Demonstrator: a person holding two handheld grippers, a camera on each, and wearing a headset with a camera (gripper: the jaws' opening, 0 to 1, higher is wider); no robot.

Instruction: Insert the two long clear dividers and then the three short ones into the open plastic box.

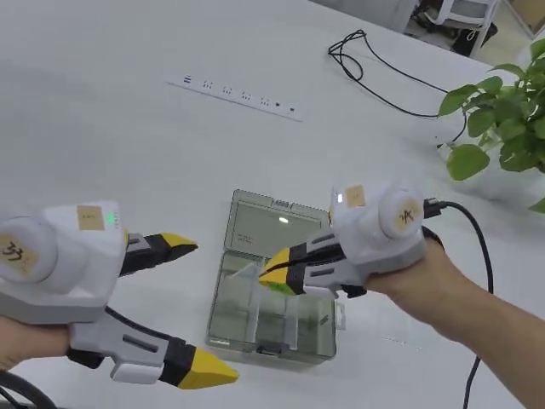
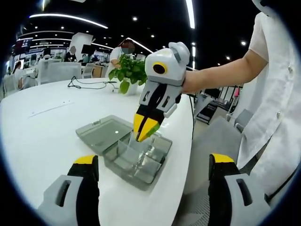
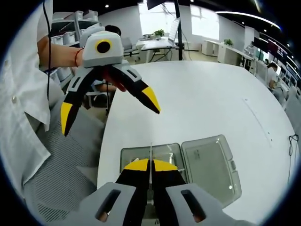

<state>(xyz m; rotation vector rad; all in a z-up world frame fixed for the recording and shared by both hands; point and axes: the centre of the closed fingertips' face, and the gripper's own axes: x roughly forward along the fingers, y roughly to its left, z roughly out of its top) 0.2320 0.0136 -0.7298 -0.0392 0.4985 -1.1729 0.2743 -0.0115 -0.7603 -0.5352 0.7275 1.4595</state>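
Note:
The clear plastic box (image 1: 223, 317) lies open on the white table, its lid (image 1: 271, 228) folded flat behind it. Clear dividers stand inside the tray. My right gripper (image 1: 274, 274) hovers over the tray's middle, shut on a thin clear divider (image 3: 150, 153), seen edge-on between its yellow tips in the right gripper view. That gripper (image 2: 144, 131) points down into the box (image 2: 117, 162) in the left gripper view. My left gripper (image 1: 197, 307) is open wide to the left of the box, holding nothing. In the right gripper view it (image 3: 110, 115) hangs above the tray (image 3: 134, 154).
A white power strip (image 1: 234, 94) lies far back on the table. A black cable (image 1: 375, 77) loops at the back right, beside a green potted plant (image 1: 502, 111). The table edge runs just beneath the box.

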